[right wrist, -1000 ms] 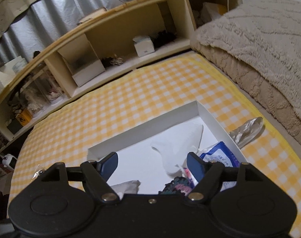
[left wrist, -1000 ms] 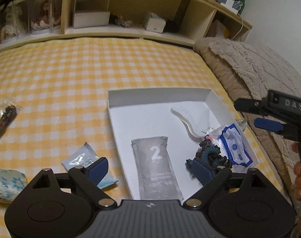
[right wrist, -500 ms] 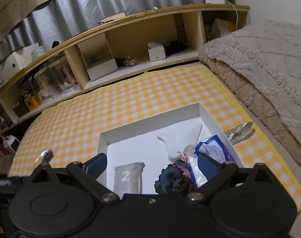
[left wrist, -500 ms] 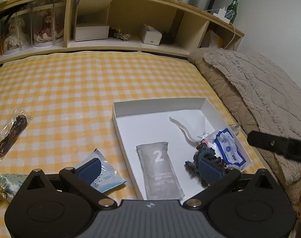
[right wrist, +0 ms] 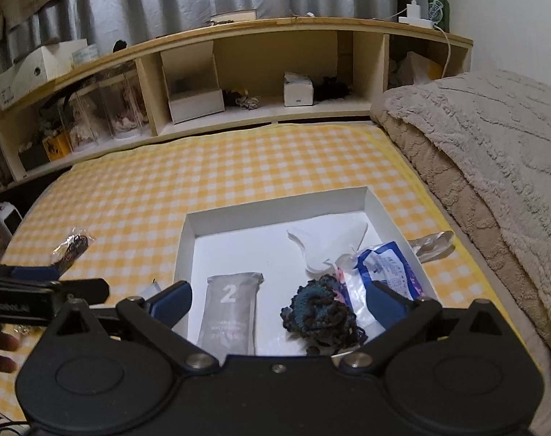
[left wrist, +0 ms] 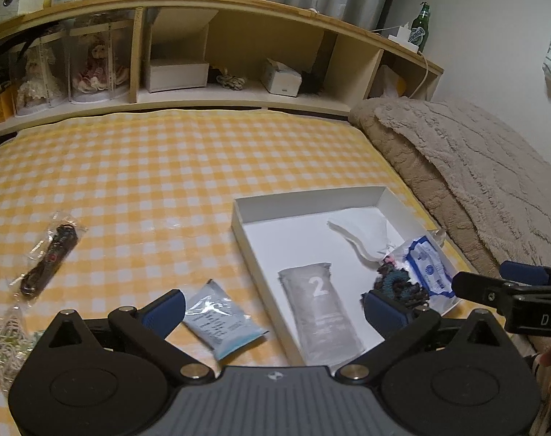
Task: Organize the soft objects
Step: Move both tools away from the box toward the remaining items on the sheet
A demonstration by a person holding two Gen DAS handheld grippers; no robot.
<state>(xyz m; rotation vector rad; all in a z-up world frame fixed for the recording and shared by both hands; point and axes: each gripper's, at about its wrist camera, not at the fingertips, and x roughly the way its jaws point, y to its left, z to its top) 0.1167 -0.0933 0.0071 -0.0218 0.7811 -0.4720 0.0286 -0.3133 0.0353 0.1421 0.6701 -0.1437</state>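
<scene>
A white shallow box (left wrist: pixel 304 201) (right wrist: pixel 275 203) lies on the yellow checked bed. In it are a grey pouch marked 2 (left wrist: pixel 320 305) (right wrist: pixel 231 309), a dark blue-green knitted piece (left wrist: pixel 398 285) (right wrist: pixel 320 314), a white cloth (left wrist: pixel 362 234) (right wrist: pixel 329 243) and a blue-white packet (left wrist: pixel 426 269) (right wrist: pixel 388 269). Left of the box lie a light blue packet (left wrist: pixel 221 318), a dark cord in clear wrap (left wrist: pixel 50 258) (right wrist: pixel 73 247) and a pale bagged item (left wrist: pixel 6 341). My left gripper (left wrist: pixel 273 310) is open and empty above the bed. My right gripper (right wrist: pixel 279 303) is open and empty above the box.
A wooden headboard shelf (left wrist: pixel 239 47) (right wrist: pixel 275 69) with boxes and dolls runs along the back. A beige blanket (left wrist: pixel 475 167) (right wrist: pixel 486 152) lies on the right. A silver wrapper (right wrist: pixel 433 241) lies beside the box. A green bottle (left wrist: pixel 418 27) stands on the shelf.
Both grippers have pulled back and up from the box, so more of the bed and shelf shows. Both stay open and empty. The objects have not moved.
</scene>
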